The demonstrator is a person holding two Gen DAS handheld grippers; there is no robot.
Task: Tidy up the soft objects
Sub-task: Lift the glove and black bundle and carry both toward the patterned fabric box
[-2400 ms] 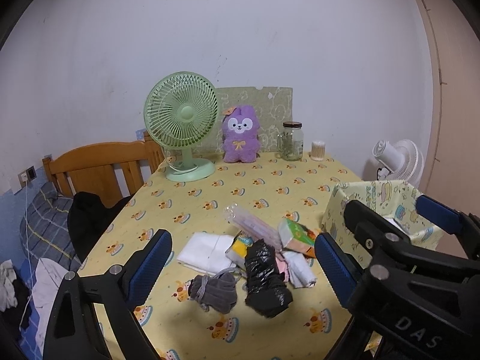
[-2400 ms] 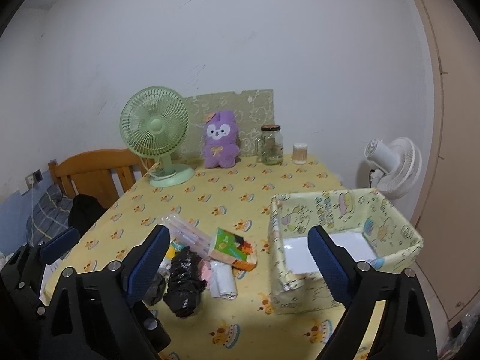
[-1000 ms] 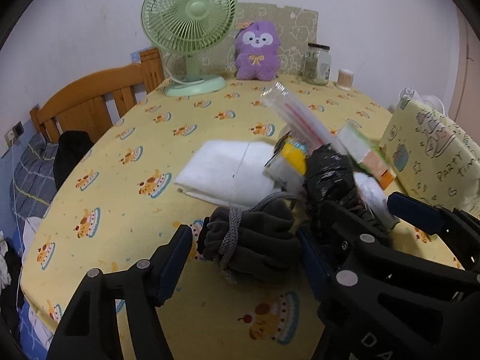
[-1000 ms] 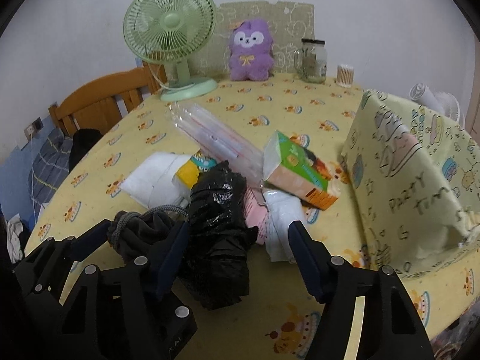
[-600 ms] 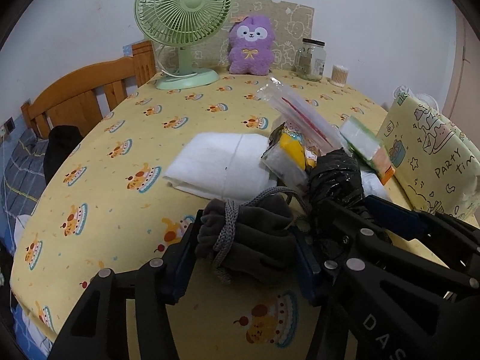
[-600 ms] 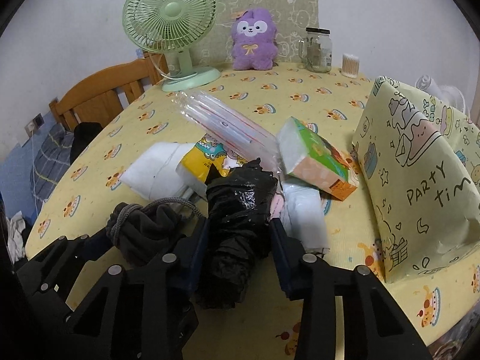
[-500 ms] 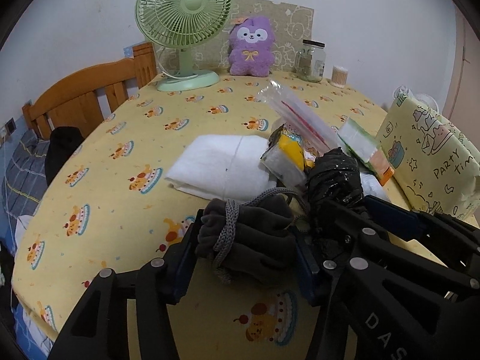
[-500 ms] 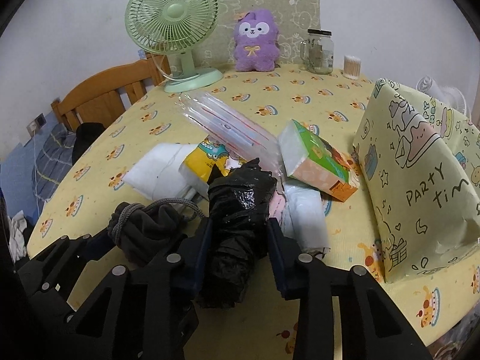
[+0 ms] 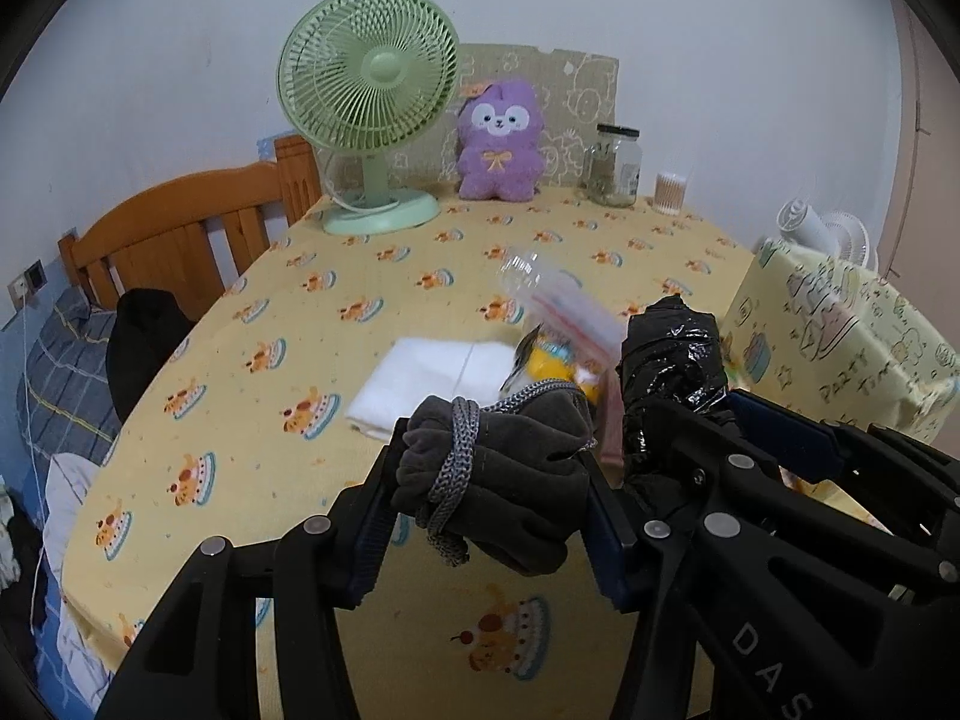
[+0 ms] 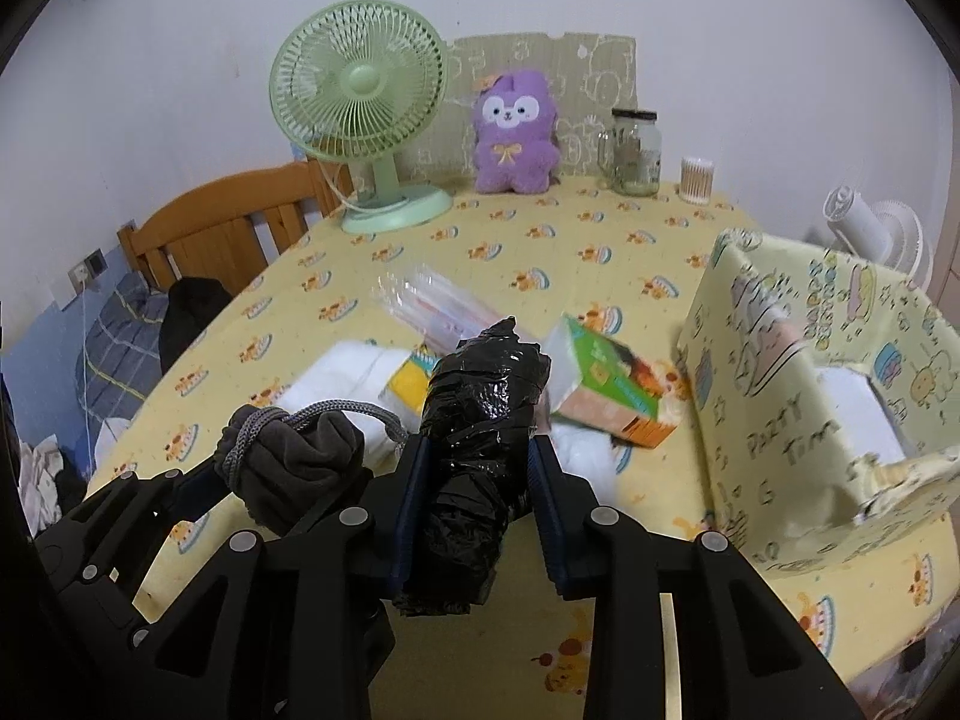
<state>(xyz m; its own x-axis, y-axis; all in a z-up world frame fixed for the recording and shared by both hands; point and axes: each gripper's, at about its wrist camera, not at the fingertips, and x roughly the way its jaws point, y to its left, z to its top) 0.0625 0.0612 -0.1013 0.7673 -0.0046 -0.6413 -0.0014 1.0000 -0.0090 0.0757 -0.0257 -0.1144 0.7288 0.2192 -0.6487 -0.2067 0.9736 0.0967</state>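
My left gripper (image 9: 489, 498) is shut on a dark grey fleece bundle (image 9: 498, 474) tied with a grey cord and holds it above the table. My right gripper (image 10: 477, 492) is shut on a crumpled black plastic bundle (image 10: 480, 414), also lifted. Each bundle shows in the other view: the black one (image 9: 669, 360) to the right, the grey one (image 10: 294, 462) to the left. A yellow patterned paper box (image 10: 828, 396) with a white inside stands at the right. A purple plush toy (image 10: 513, 132) sits at the far edge.
On the yellow tablecloth (image 9: 288, 360) lie a folded white cloth (image 9: 432, 378), a clear pouch (image 10: 432, 300), a green-orange tissue pack (image 10: 606, 384) and a yellow packet (image 10: 411, 378). A green fan (image 10: 360, 102), a glass jar (image 10: 636, 150), a swab tub (image 10: 696, 177) stand behind. A wooden chair (image 9: 180, 240) is left.
Both grippers closed on their bundles and have lifted them off the table. The pile beneath looks blurred from the motion.
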